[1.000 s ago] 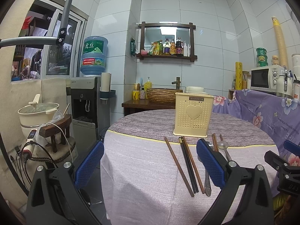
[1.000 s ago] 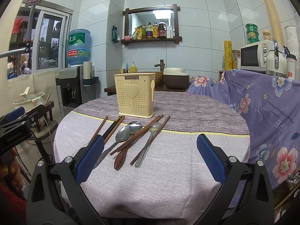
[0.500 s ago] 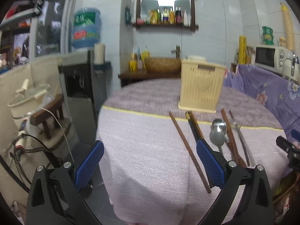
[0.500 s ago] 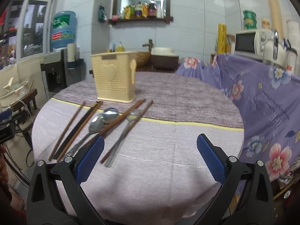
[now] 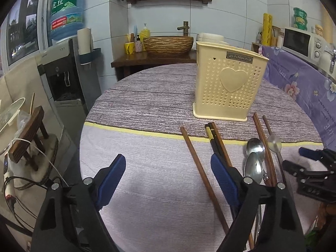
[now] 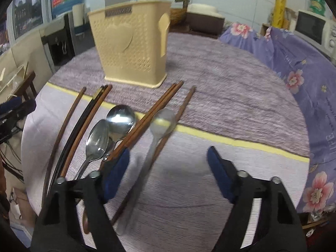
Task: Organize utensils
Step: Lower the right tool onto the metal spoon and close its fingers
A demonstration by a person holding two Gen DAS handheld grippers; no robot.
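Hovering over the utensil row, both sets of fingers released

Spread wide and gripping nothing, the left gripper (image 5: 168, 176) hangs above bare cloth left of a lone brown chopstick (image 5: 201, 174). The right gripper (image 6: 168, 166) gapes over a blurred spoon (image 6: 161, 124). Two more spoons (image 6: 109, 130) overlap beside paired chopsticks (image 6: 155, 109). The cream holder (image 6: 132, 44) stands behind them, upright. Open bench (image 6: 241, 105) lies rightward toward the edge.

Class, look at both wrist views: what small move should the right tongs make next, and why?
Probably lower the right tongs, which are open and empty, around the rightmost silver metal spoon between its fingers. All the utensils lie on the purple striped tablecloth, none visibly in the cream perforated plastic utensil holder.
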